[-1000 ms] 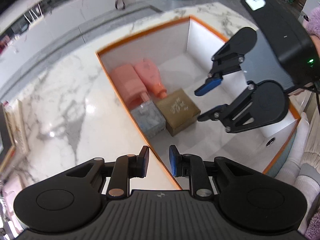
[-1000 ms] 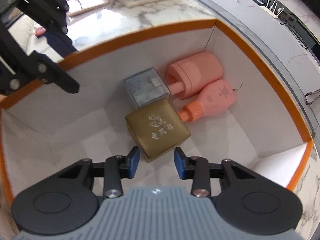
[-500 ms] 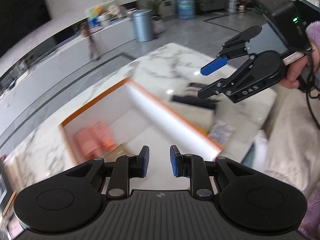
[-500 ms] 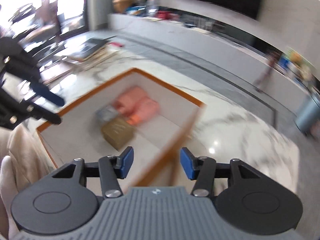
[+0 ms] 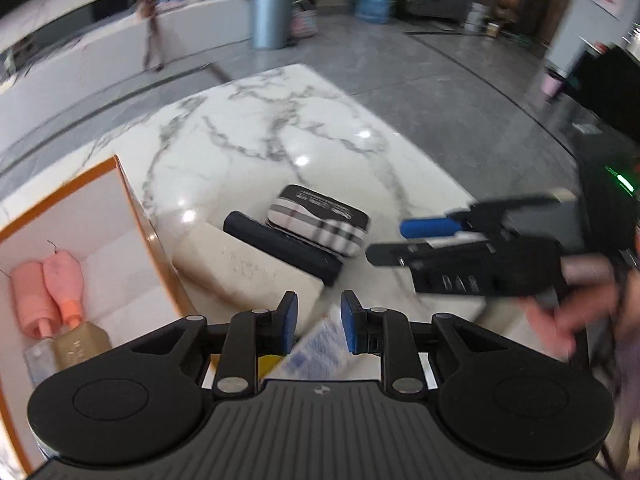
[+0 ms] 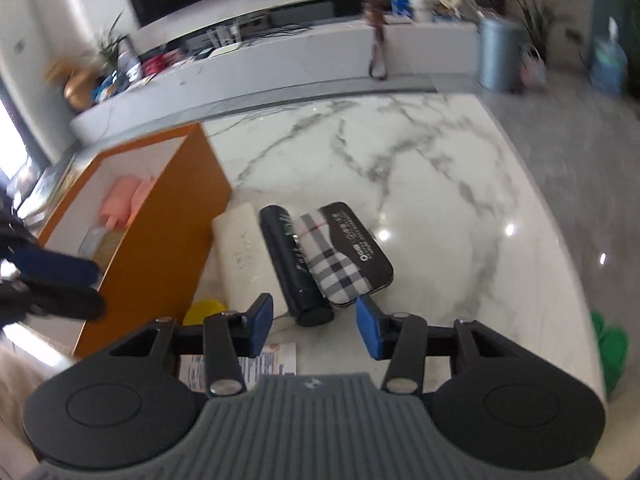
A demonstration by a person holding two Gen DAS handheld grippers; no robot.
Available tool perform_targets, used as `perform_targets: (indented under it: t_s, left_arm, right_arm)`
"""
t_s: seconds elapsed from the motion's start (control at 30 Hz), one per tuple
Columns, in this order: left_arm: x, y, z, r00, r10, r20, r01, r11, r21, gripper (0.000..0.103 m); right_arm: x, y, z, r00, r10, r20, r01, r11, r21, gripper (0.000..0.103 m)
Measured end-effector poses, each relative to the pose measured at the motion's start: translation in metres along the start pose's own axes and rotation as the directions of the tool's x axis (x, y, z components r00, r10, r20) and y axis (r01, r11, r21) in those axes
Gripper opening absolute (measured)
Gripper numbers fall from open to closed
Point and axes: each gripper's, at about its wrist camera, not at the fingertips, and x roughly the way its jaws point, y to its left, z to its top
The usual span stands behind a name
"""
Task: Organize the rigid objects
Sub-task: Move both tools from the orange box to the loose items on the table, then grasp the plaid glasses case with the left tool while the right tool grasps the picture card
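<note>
While both claws hang above the marble table (image 5: 280, 128), neither holds anything. The left claw (image 5: 318, 322) stands released with a narrow gap, over a blurred blue-printed packet (image 5: 316, 350) at the near edge. The right claw (image 6: 316, 320) has a wider gap with its jaws closing, nothing between the pads; a black tube (image 6: 294, 264) lies just beyond its tips.

Three items lie side by side, right of the orange box (image 6: 160, 240): a cream block (image 6: 244, 256) next to the box wall, the black tube in the middle, and a plaid case (image 6: 344, 256) on the right, the tube touching the case.

Inside the box, at its far left, lie two pink bottles (image 5: 48, 288), with a gold box (image 5: 80, 344) and a clear cube (image 5: 38, 362) just near of them.

A yellow thing (image 6: 204, 310) shows near the box's near corner, too blurred to tell.
</note>
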Motion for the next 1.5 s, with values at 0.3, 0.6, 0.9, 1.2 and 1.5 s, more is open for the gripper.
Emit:
perform_targets:
  t_s: [0.3,0.6,0.9,1.2,1.5]
  left_arm:
    - [0.068,0.014,0.038,0.999,0.014,-0.035,-0.020,0.987,-0.157,0.028]
    - [0.109,0.024,0.051,0.994,-0.012,-0.106,-0.010,0.979,-0.203,0.028]
    - [0.130,0.025,0.053,0.989,-0.036,-0.146,-0.001,0.970,-0.244,0.039]
    - [0.145,0.017,0.055,0.993,-0.038,-0.116,0.005,0.963,-0.270,0.066]
    - [0.152,0.014,0.064,0.993,-0.032,-0.113,-0.001,0.960,-0.280,0.065]
  right_arm:
    - [0.047,-0.027,0.015,0.999,-0.021,0.029,0.020,1.000,0.010,0.048]
    - [0.081,-0.060,0.014,0.998,0.068,-0.001,-0.067,0.993,0.100,0.056]
    - [0.079,-0.076,0.011,0.988,0.154,0.018,-0.155,0.970,0.189,0.031]
    - [0.073,-0.086,0.007,0.997,0.072,0.027,-0.077,0.968,0.238,0.006]
    - [0.081,-0.087,0.006,0.998,0.062,0.000,-0.061,0.971,0.230,0.008]
